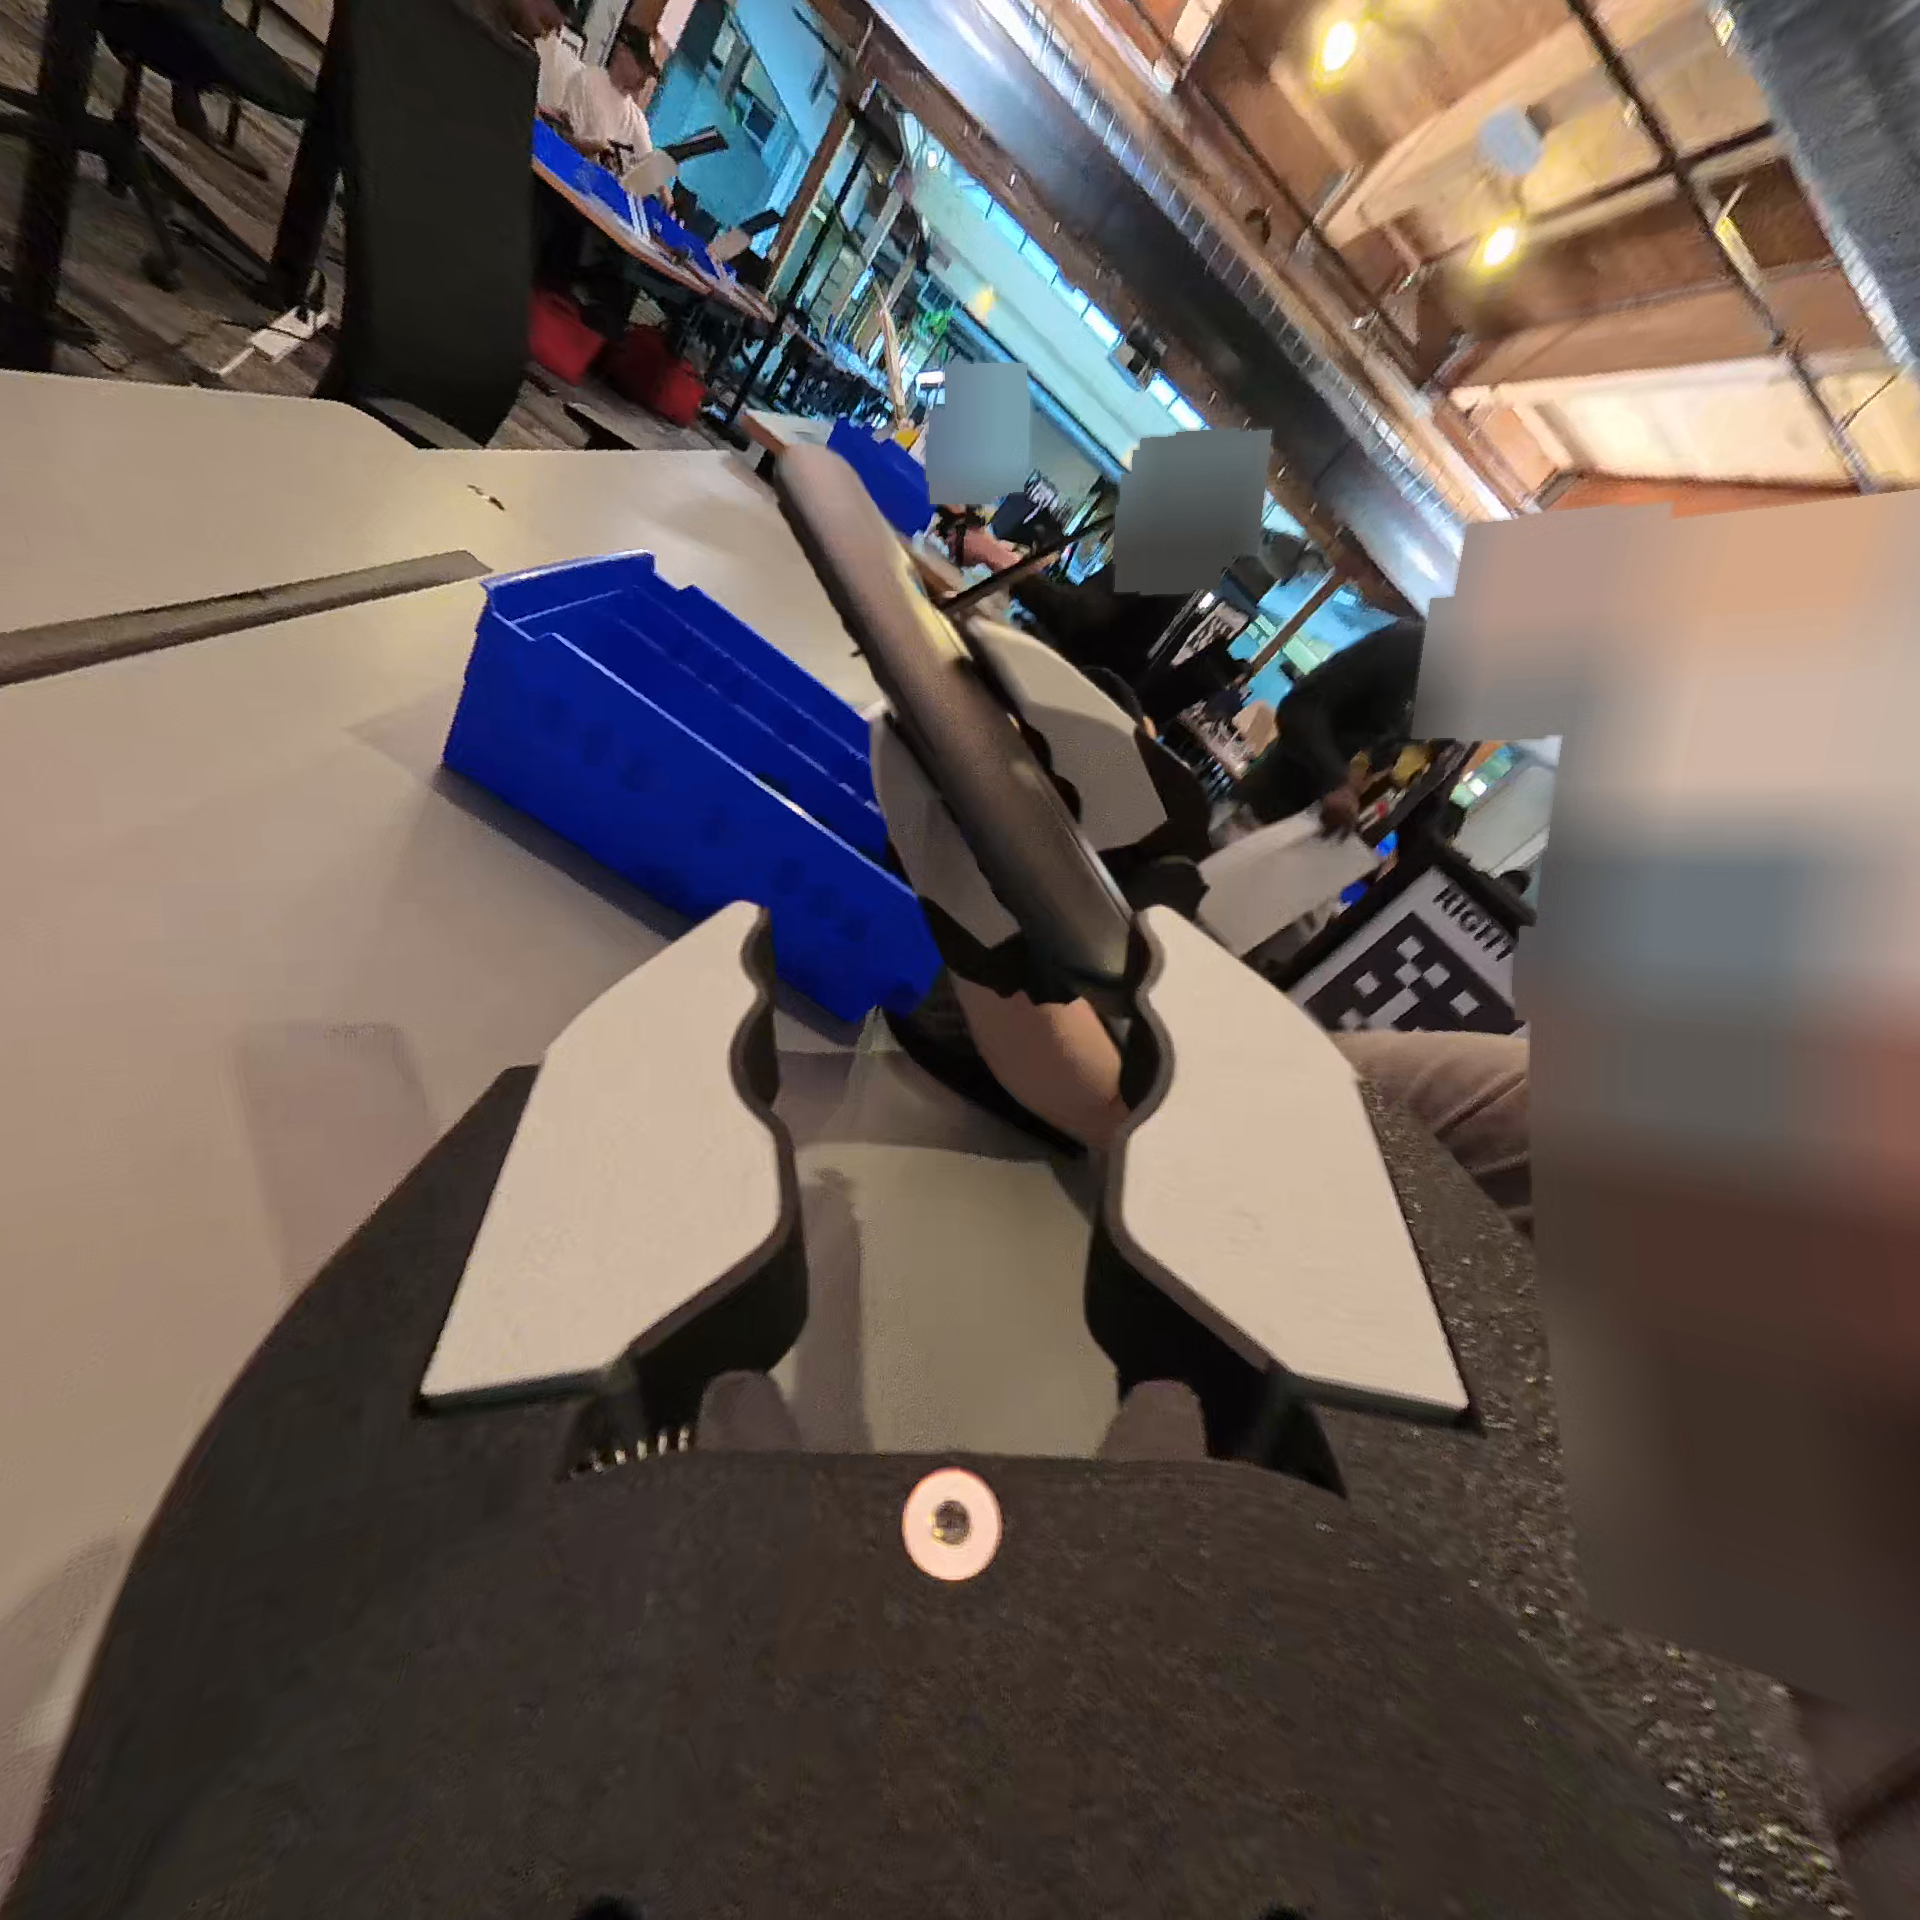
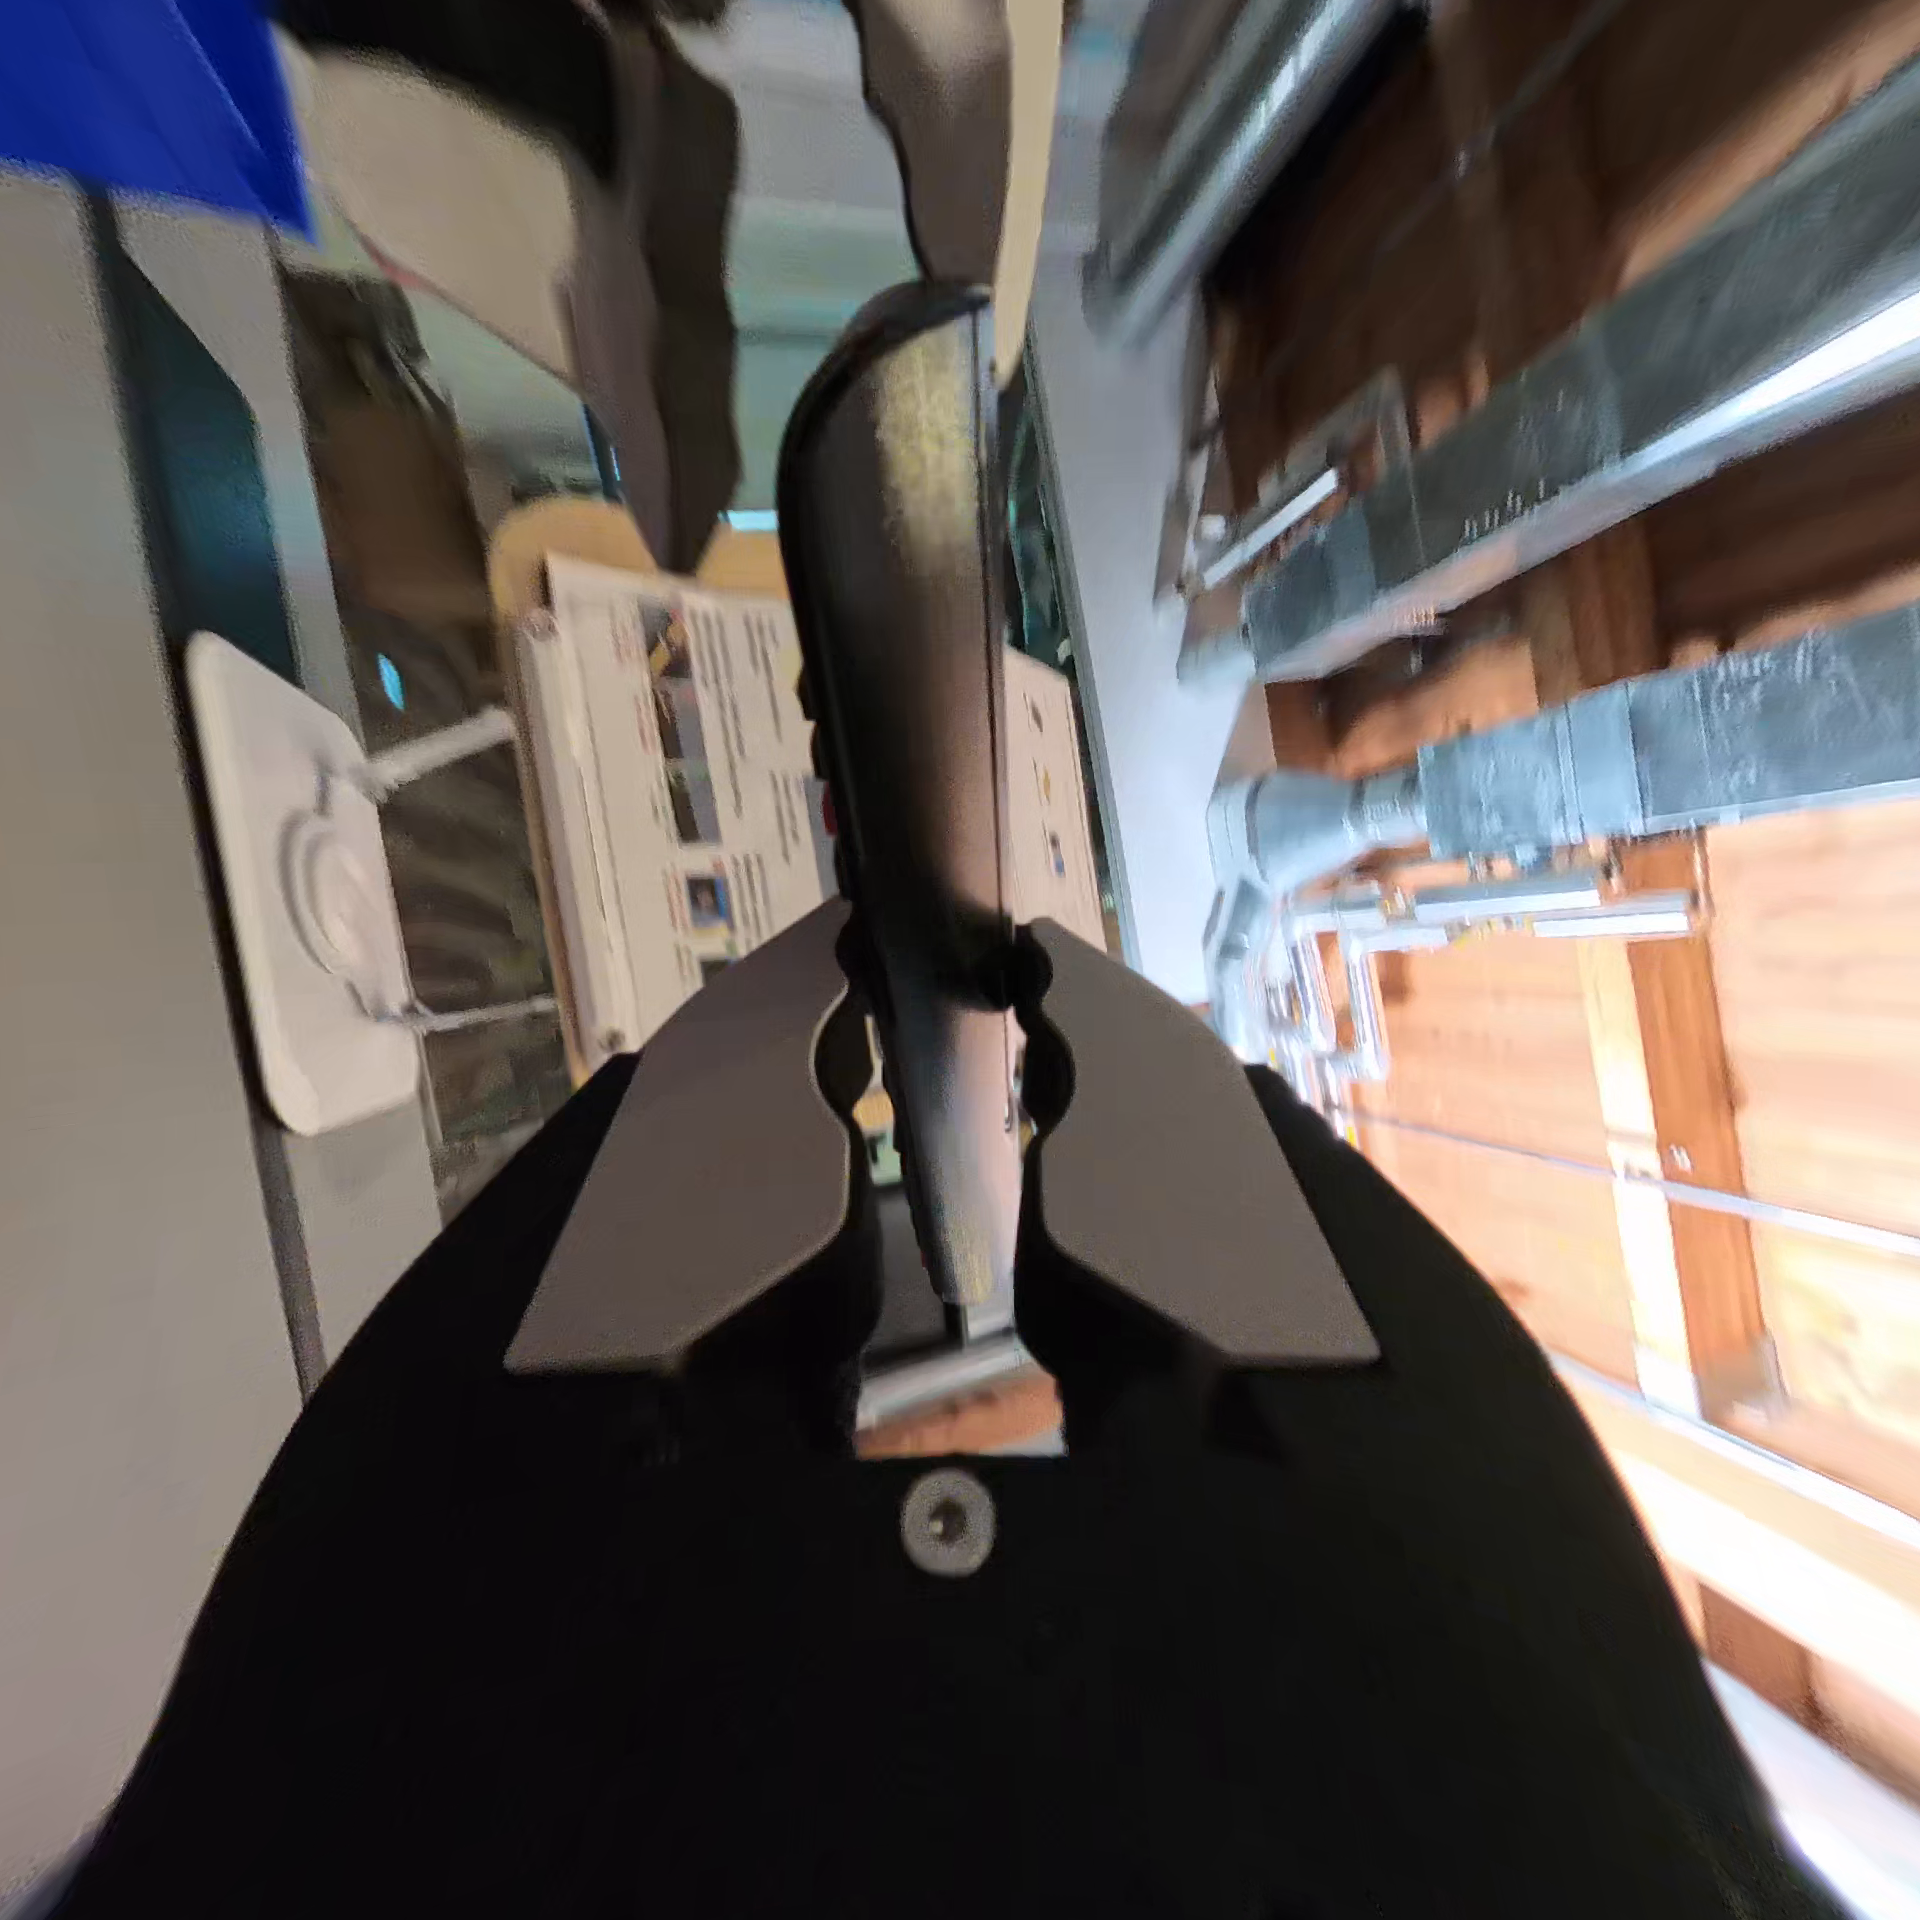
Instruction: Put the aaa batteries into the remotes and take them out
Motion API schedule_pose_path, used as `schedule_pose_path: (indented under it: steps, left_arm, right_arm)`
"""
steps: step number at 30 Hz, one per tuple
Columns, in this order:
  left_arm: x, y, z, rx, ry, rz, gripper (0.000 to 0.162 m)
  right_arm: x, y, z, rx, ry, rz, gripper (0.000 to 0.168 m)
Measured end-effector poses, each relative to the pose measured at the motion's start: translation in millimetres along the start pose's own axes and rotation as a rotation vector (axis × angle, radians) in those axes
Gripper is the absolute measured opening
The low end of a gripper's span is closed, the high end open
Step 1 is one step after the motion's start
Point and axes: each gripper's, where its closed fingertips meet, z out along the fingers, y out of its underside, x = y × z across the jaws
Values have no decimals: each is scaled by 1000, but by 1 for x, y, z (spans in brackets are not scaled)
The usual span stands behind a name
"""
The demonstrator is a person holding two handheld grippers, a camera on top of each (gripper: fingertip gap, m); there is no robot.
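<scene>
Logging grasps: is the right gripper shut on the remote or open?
Shut on it: the right gripper pinches the dark remote, fingertips against both sides, lifted off the table.

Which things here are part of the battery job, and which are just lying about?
Job:
- remote, clamped in the right hand-held gripper
- left hand-held gripper, open beside it

Lying about:
- blue bin on the grey table
- white plate
- posters

No batteries visible.

Pale grey table (image 1: 208, 831), blue plastic bin (image 1: 665, 769) resting on it
</scene>
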Motion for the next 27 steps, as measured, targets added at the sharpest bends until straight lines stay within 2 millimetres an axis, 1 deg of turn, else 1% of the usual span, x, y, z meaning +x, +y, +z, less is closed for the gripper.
schedule_pose_path:
  steps: [2, 5, 7, 8, 9, 11, 13, 15, 17, 18, 19, 20, 23, 25, 27]
  left_arm:
    - [3, 3, 14, 19, 40, -56, 68]
    - [5, 11, 35, 32, 46, -76, 68]
    - [8, 12, 43, 65, 68, -99, 61]
    - [5, 12, 45, 80, 54, -110, 55]
    - [-1, 13, 46, 97, 27, -100, 41]
    - [-8, 14, 45, 107, -1, -85, 33]
    - [-10, 14, 43, 97, 1, -71, 32]
    - [-8, 9, 39, 108, 19, -47, 29]
    - [-8, 2, 33, 146, 14, -12, 23]
    - [-6, -1, 30, 165, 31, -7, 23]
    - [-5, -3, 28, 166, 41, -15, 23]
    - [-5, -3, 26, 168, 48, -22, 23]
    - [-9, -5, 24, 192, 51, -36, 22]
    - [-13, -9, 18, 222, 70, -90, 22]
    - [-15, -15, 11, 268, 100, -138, 22]
  right_arm:
    - [3, 12, 3, -51, 19, -16, 26]
    - [-5, 17, 7, -101, 7, -40, 26]
    - [-15, 18, 10, -126, -16, -57, 26]
    - [-18, 17, 10, -128, -19, -61, 26]
    - [-19, 16, 11, -126, -19, -57, 25]
    - [-21, 19, 12, -165, -26, -37, 27]
    - [-22, 19, 13, -173, -35, -22, 28]
    - [-17, 15, 12, -147, -24, 26, 31]
    - [-10, 15, 13, -136, -17, 102, 41]
    - [-6, 14, 12, -127, -11, 142, 46]
    - [-2, 13, 13, -122, -11, 179, 54]
    - [-2, 14, 13, -129, -24, 207, 59]
    - [-2, 21, 15, -169, -41, 245, 66]
    - [1, 28, 16, -188, -39, 260, 70]
    - [8, 38, 16, -216, -33, 290, 71]
